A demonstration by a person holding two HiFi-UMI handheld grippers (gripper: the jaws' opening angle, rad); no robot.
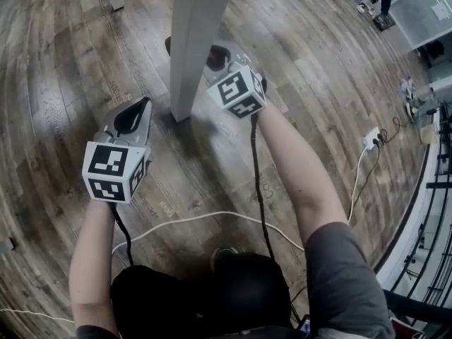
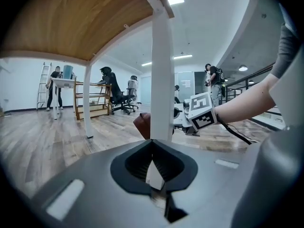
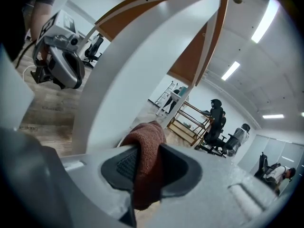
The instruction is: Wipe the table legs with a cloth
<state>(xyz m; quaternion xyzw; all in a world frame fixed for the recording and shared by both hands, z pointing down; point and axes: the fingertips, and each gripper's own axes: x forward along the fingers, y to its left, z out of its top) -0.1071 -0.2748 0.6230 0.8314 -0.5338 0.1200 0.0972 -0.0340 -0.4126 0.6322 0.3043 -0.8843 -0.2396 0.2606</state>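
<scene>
- Both forearms [image 1: 304, 189] reach down on either side of the white table leg [image 1: 192, 41], which stands upright on the wooden floor [image 1: 63, 69].
- Left gripper [image 1: 134, 115] hangs near the leg's foot, its jaws drawn together on nothing.
- Right gripper [image 1: 215, 56] sits low beside the leg, its jaws clamped on the cloth [image 3: 147, 148], which lies close against the leg.
- Soft, light and floppy, the rust-brown cloth should mould to the leg. A pinch mid-fold, as here, leaves a pad free to rub.

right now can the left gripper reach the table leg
Probably yes: the table leg stands straight ahead of the left gripper, only bare floor between; the right gripper holds the cloth.
</scene>
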